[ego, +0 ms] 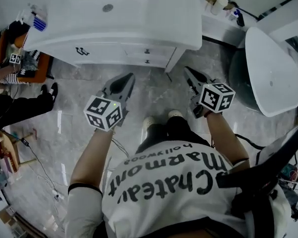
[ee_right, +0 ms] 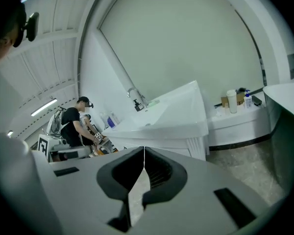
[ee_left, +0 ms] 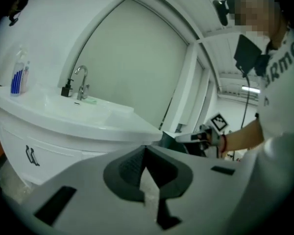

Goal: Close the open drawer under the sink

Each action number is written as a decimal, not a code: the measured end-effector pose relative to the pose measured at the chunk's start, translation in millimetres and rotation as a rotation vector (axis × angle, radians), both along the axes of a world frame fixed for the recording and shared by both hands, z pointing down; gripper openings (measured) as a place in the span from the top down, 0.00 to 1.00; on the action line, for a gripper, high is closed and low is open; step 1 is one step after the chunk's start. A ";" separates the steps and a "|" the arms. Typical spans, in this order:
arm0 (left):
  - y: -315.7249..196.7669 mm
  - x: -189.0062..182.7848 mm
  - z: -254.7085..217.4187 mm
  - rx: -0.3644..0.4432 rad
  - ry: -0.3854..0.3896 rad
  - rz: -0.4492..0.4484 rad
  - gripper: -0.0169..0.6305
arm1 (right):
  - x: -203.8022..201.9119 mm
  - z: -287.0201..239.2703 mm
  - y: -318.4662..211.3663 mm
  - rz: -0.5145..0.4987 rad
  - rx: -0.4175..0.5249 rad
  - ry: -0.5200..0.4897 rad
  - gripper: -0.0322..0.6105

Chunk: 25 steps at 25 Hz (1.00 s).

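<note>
The white sink cabinet (ego: pixel 139 14) stands in front of me, and its two small drawer fronts (ego: pixel 147 56) look flush with the cabinet face. My left gripper (ego: pixel 129 77) hovers above the floor short of the cabinet, its jaws shut with nothing between them. My right gripper (ego: pixel 187 71) is held beside it near the cabinet's right corner, also shut and empty. In the left gripper view, the left gripper (ee_left: pixel 146 148) points at the basin (ee_left: pixel 63 116) and faucet (ee_left: pixel 81 80). From the right gripper view, the right gripper (ee_right: pixel 144 150) points at the sink cabinet (ee_right: pixel 171 116).
A white bathtub (ego: pixel 268 68) and a dark round bin (ego: pixel 237 73) stand at the right. A low shelf (ego: pixel 221 19) with bottles runs behind the cabinet. A person (ego: pixel 10 103) sits at the left by an orange seat. Grey marble floor (ego: pixel 154 98) lies under my feet.
</note>
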<state>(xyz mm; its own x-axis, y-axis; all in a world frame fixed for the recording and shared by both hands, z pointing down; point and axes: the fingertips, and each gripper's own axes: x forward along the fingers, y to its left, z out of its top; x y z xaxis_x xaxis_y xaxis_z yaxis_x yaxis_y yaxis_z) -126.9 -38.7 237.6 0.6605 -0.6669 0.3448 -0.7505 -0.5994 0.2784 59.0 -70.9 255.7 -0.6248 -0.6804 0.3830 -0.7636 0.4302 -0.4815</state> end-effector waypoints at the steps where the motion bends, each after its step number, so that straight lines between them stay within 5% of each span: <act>1: 24.5 -5.3 -0.2 -0.027 -0.001 0.014 0.96 | -1.5 -8.5 4.8 -0.011 0.009 -0.005 0.93; 4: 86.3 -39.9 -8.6 -0.121 0.070 -0.090 0.96 | -5.3 -31.6 20.8 -0.032 0.031 -0.028 0.93; 9: 118.6 -96.1 -29.9 -0.120 0.229 -0.388 0.96 | -14.2 -52.4 36.6 -0.057 0.075 -0.027 0.93; 15: 116.6 -80.3 -28.9 -0.067 0.144 -0.340 0.96 | -29.5 -43.4 55.4 -0.106 0.068 0.005 0.93; 25: 121.3 -29.0 -38.7 -0.078 0.186 -0.347 0.96 | -12.2 -26.3 76.8 -0.232 -0.001 0.077 0.93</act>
<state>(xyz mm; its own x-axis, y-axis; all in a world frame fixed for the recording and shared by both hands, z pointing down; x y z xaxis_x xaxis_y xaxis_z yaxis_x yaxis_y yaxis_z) -155.9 82.6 198.9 0.4568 -0.8379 0.2986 -0.8370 -0.2912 0.4633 46.8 5.9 229.4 -0.7331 -0.5218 0.4363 -0.6790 0.5979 -0.4260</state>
